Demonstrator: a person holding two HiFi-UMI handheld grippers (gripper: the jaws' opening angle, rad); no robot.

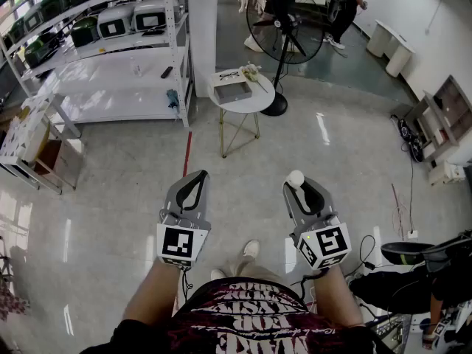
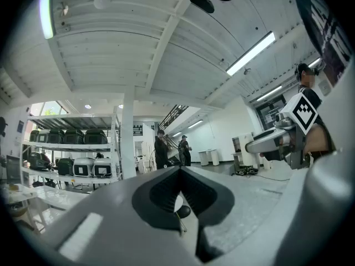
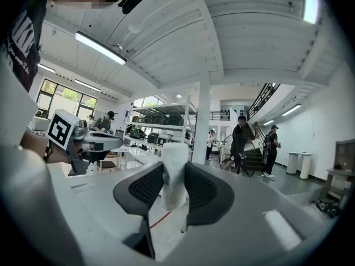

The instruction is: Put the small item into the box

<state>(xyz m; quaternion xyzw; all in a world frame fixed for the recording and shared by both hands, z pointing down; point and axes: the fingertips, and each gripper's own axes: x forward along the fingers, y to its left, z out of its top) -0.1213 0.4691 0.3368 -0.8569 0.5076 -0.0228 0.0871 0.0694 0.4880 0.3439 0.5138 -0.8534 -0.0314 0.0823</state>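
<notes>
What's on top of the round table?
A grey box, glasses and a pale object, too small to identify. The tabletop under the box is hidden.

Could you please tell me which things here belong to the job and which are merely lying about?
Belonging to the job:
- small white item, clamped in the right gripper
- grey box on the round table

Just lying about:
- glasses beside the box
- standing fan
- shelving rack

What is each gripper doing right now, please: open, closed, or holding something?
Left gripper: closed, empty.
Right gripper: closed on the white item.
</notes>
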